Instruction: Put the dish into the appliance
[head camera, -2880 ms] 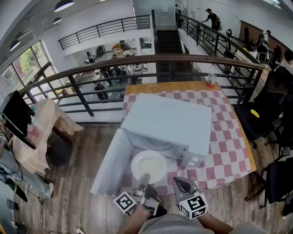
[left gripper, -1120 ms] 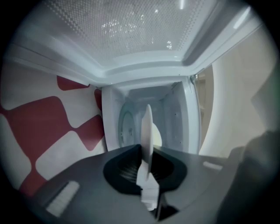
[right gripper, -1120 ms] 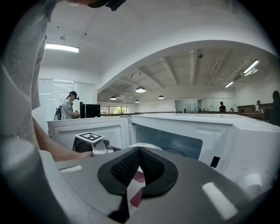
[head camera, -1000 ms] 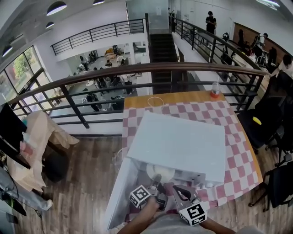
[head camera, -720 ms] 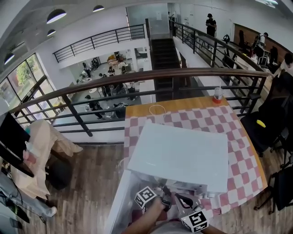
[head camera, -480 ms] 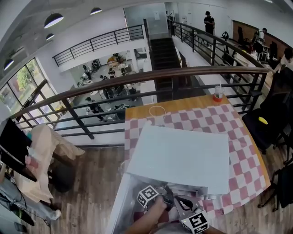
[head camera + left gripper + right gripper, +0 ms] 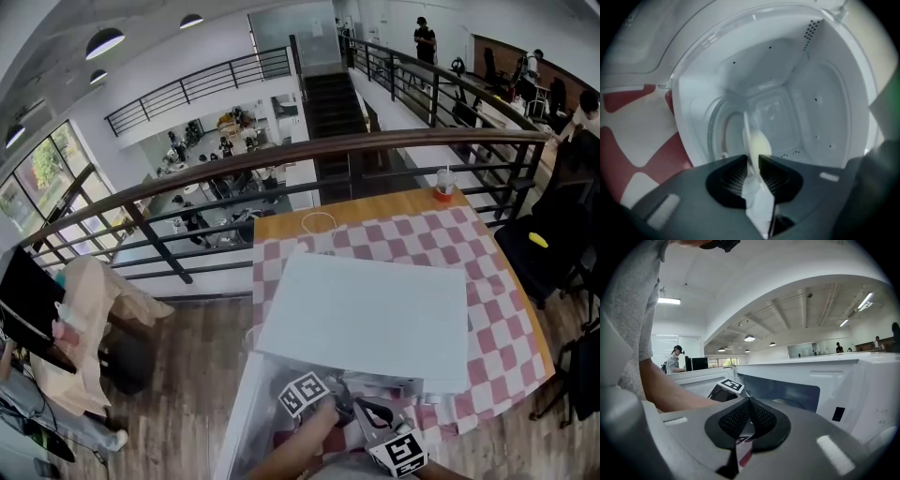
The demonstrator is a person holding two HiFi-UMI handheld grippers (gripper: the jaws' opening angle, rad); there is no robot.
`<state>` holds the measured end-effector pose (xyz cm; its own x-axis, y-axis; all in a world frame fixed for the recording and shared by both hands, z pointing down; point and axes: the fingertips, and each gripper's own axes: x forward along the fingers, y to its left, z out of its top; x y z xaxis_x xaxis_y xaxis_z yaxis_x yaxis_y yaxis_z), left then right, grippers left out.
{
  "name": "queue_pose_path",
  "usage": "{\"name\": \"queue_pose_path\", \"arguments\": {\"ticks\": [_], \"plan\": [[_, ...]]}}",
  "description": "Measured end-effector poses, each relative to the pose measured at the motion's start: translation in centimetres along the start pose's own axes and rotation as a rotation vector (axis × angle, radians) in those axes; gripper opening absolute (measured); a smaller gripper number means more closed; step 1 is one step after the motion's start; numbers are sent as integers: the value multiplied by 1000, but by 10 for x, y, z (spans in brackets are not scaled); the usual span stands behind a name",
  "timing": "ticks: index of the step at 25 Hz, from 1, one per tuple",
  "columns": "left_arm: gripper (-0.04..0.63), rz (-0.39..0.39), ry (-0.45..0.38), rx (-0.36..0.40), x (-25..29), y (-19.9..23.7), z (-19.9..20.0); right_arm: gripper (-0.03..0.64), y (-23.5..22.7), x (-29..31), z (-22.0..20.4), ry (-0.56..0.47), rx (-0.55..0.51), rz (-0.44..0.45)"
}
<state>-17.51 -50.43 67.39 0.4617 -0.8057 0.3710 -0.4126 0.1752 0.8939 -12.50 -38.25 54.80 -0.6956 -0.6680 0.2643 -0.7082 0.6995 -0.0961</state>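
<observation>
The white microwave (image 7: 366,319) stands on the checked cloth with its door (image 7: 246,412) swung open to the left. In the left gripper view, the pale dish (image 7: 757,143) shows edge-on inside the white cavity (image 7: 806,108), over the turntable (image 7: 719,136). My left gripper (image 7: 753,169) reaches into the cavity; its jaws are opening, and the dish's rim still sits between the pads and touches them. In the head view the dish is hidden under the microwave's top. My right gripper (image 7: 750,404) is shut and empty, held just outside the opening beside the left gripper's marker cube (image 7: 731,386).
The red-and-white checked tablecloth (image 7: 487,272) covers the table. A cup with a red base (image 7: 443,183) stands at the far right corner and a white ring (image 7: 317,222) lies at the far edge. A railing (image 7: 281,159) runs behind the table, with black chairs (image 7: 553,253) to the right.
The left gripper carried the dish from in front of the open door into the cavity, out of the head view. The right gripper stayed close beside it.
</observation>
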Motion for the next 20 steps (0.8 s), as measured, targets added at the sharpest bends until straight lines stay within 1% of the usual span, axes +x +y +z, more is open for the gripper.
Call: {"name": "queue_pose_path", "arguments": {"ticks": [2, 3, 6, 8, 11, 14, 18, 20], "plan": [[137, -20, 21, 62, -1, -7, 0, -2, 0, 0, 0, -5, 8, -3], [163, -30, 32, 94, -1, -9, 0, -1, -1, 0, 0, -8, 10, -4], [204, -44, 77, 227, -2, -13, -3, -2, -1, -1, -1, -11, 11, -9], [215, -38, 125, 334, -3, -14, -7, -2, -1, -1, -1, -12, 7, -12], [249, -16, 200, 483, -6, -13, -16, -1, 1, -3, -2, -12, 2, -18], [281, 2, 257, 597, -7, -10, -22, -1, 0, -5, -5, 3, -12, -26], [304, 36, 323, 748, -8, -9, -26, 0, 0, -2, -1, -17, -22, -27], [304, 66, 359, 823, -9, -6, -29, -2, 0, -2, -2, -21, -23, -26]]}}
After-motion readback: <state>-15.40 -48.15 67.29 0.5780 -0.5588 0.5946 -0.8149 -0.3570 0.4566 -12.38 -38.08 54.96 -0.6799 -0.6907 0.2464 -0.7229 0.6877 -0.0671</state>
